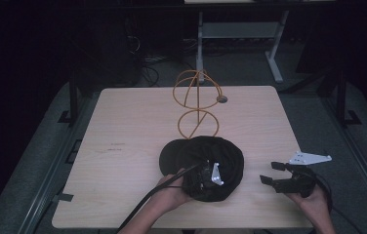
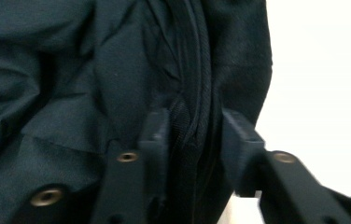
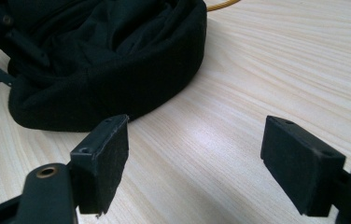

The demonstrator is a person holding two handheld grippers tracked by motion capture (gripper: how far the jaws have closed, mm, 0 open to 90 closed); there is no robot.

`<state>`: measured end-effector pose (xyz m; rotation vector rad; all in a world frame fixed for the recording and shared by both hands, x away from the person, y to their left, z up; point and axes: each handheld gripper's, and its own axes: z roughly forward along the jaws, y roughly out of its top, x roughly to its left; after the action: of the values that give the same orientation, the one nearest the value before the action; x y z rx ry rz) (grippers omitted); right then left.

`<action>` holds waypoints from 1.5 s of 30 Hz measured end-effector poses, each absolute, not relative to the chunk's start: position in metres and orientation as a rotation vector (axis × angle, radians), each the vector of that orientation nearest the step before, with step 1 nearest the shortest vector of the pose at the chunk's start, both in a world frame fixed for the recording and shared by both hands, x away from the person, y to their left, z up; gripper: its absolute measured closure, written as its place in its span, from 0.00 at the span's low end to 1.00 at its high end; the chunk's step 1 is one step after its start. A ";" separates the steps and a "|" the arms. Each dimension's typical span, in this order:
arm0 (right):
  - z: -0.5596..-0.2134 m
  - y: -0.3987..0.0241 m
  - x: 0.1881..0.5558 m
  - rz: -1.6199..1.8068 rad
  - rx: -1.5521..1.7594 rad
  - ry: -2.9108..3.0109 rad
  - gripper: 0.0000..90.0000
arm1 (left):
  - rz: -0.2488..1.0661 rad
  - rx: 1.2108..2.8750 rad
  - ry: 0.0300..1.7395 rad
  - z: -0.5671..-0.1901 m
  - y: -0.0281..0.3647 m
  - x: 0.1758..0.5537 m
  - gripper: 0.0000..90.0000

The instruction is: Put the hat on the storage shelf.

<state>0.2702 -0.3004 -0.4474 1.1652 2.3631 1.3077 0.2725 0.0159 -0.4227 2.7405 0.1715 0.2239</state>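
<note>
High view: a big wooden worktop (image 1: 123,126) is seen. A black cap (image 1: 206,158) is laid near its front edge. Its folded cloth is pinched by the left gripper (image 2: 194,135), maybe for lifting. The right gripper (image 3: 194,154) is kept open beside it.

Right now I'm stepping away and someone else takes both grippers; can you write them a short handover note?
Left gripper: over the black cap, jaws on either side of a fabric fold at its rim; whether the pads press is unclear.
Right gripper: open, empty, held over the table right of the cap.
Orange wire stand: upright behind the cap, bare.
Done: cap reached.
Left: probably secure the grip, lift the cap, perhaps onto the stand.
</note>
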 end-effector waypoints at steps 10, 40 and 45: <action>-0.445 -0.300 0.268 1.321 1.174 2.349 0.25 | 0.188 2.686 0.183 -0.415 0.019 0.273 0.84; -0.412 -0.263 0.260 1.746 0.974 2.301 0.22 | -0.082 2.181 0.223 -0.357 0.066 0.285 0.87; -0.409 -0.254 0.263 1.756 0.954 2.305 0.20 | -0.113 2.166 0.196 -0.351 0.062 0.285 0.86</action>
<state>0.2632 -0.2539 -0.4087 0.9536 2.3048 1.7559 0.2853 0.0625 -0.3507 2.1659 0.1962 -0.1132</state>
